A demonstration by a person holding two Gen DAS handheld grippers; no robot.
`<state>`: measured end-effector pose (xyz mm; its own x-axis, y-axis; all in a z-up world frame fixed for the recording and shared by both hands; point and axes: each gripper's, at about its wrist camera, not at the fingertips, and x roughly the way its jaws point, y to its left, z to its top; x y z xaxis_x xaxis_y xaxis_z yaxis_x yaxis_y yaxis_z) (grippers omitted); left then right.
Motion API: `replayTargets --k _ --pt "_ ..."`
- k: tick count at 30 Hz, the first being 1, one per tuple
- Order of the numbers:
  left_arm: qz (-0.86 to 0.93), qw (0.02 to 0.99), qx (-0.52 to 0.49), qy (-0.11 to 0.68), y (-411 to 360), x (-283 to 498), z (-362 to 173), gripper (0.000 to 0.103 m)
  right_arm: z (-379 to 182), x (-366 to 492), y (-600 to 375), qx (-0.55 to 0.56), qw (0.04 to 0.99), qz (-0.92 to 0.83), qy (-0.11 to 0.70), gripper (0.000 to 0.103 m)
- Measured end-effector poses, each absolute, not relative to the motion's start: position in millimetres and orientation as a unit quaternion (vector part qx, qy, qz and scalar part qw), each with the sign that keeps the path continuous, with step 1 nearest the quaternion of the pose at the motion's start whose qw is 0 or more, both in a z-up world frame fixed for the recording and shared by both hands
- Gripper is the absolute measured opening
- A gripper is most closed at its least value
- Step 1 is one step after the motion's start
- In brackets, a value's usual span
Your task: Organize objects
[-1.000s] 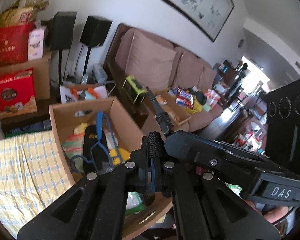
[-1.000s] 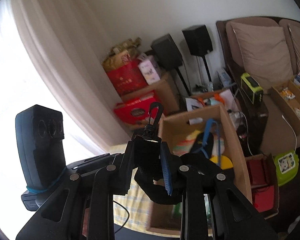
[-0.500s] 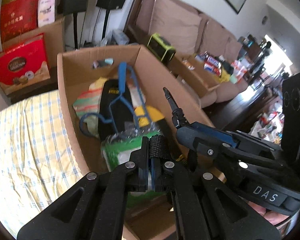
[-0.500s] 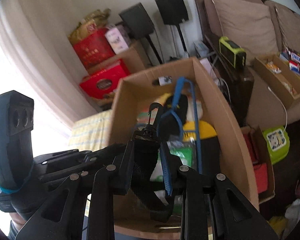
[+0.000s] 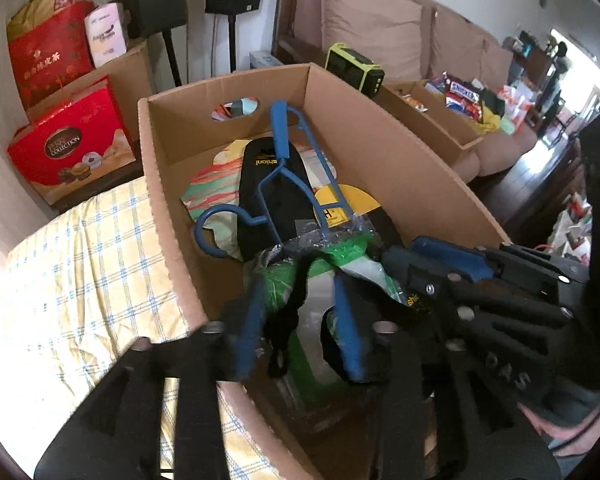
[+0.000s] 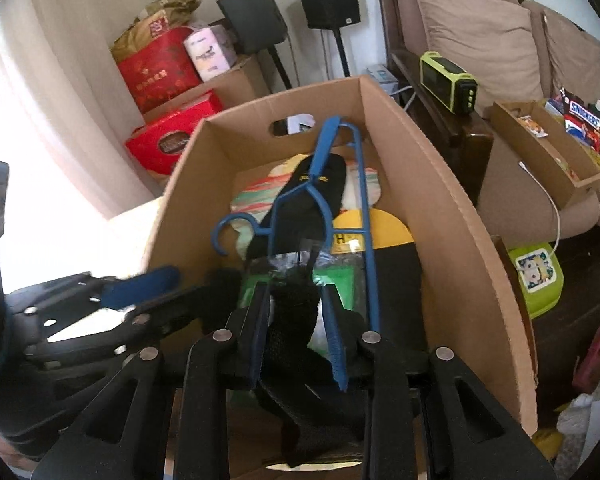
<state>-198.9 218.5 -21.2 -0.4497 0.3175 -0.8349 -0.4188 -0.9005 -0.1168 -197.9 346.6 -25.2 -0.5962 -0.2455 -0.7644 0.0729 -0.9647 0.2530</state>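
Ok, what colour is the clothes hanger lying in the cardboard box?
Blue. The clothes hanger shows best in the left wrist view.

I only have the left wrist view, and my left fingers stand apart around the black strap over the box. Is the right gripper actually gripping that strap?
Observer: Yes. In the right wrist view the black strap fills the gap between the fingers of the right gripper, above the cardboard box.
Operator: What's on the floor beyond the box's sofa-side wall?
Observer: A green square item lies there, and a white cable runs down toward it.
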Motion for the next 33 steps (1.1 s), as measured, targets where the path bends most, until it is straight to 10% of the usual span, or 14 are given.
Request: replayTargets --k 3,21,33 --pt "0.853 0.214 -0.473 0.044 212 -198 -15 0.05 -20 -196 353 0.432 0.079 -0.893 -0.096 0.051" --pt "0.894 0.169 -0.413 0.037 170 -155 19 0.098 13 -156 330 0.382 0.058 -0.922 -0.027 0.08" --pt "0.915 0.109 -0.388 0.025 120 -125 23 0.103 17 -136 309 0.365 0.078 -0.927 -0.028 0.103"
